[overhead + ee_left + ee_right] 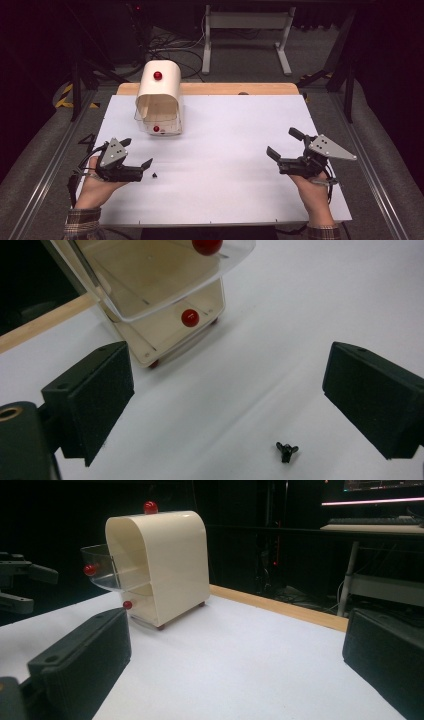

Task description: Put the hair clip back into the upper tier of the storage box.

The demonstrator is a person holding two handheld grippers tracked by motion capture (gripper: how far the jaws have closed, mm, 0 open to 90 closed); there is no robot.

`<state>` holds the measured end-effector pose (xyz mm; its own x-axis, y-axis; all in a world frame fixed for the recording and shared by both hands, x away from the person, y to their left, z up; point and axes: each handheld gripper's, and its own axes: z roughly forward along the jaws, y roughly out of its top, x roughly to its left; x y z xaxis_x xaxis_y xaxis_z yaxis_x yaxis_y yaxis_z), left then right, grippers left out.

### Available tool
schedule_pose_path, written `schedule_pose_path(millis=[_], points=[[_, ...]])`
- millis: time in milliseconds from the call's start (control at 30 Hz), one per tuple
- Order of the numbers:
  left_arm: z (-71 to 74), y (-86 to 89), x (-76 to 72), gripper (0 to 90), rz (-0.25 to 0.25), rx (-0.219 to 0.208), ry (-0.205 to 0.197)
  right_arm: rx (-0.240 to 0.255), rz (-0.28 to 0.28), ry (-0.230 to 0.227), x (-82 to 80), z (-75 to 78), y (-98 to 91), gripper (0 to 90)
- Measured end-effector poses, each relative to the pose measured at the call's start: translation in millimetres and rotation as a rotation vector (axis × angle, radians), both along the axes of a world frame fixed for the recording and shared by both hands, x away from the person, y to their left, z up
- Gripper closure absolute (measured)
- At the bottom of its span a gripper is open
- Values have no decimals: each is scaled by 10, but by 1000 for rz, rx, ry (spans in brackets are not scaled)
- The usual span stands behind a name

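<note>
White board covers the desk (pixel 225 175) in front of me, with a strip of bare wood along its far edge and a dark room with cables and a metal frame beyond.

Toward eleven o'clock on the desk stands a cream cabinet (pixel 159 97) with a rounded top and a red knob (pixel 158 75) on it. Its clear upper drawer (pixel 150 275) is pulled out toward me, tilted, and carries a red knob of its own; below it a second drawer with a red knob (pixel 190 317) sits pushed in.

My left gripper (pixel 137 160) rests at about eight o'clock, held in my left hand (pixel 97 187), released, its jaws spread wide with nothing between them. Just beside its nearer jaw, at about seven o'clock on the desk, lies a small black wing nut (pixel 154 175), apart from the jaws. In the left gripper view the wing nut (pixel 286 450) lies low between the two jaws, nearer the right one, and the cabinet is ahead at eleven o'clock.

My right gripper (pixel 282 145) rests at about four o'clock, held in my right hand (pixel 315 192), also released and holding nothing, its jaws pointing toward the cabinet, well apart from it.
</note>
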<state>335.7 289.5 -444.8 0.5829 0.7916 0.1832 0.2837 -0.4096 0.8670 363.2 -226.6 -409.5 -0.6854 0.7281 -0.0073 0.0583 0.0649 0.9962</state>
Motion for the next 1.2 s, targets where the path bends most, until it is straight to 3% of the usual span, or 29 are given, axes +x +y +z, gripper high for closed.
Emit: schedule_pose_path(millis=[467, 867, 1200], points=[[-61, -42, 48, 87, -12, 65, 52, -9, 0, -2, 8, -6, -2, 0], [-101, -72, 67, 174, -69, 129, 102, -8, -2, -1, 8, -6, -3, 0], [-160, -108, 102, 166, -81, 171, 171, -14, -2, -1, 11, -7, -2, 0]])
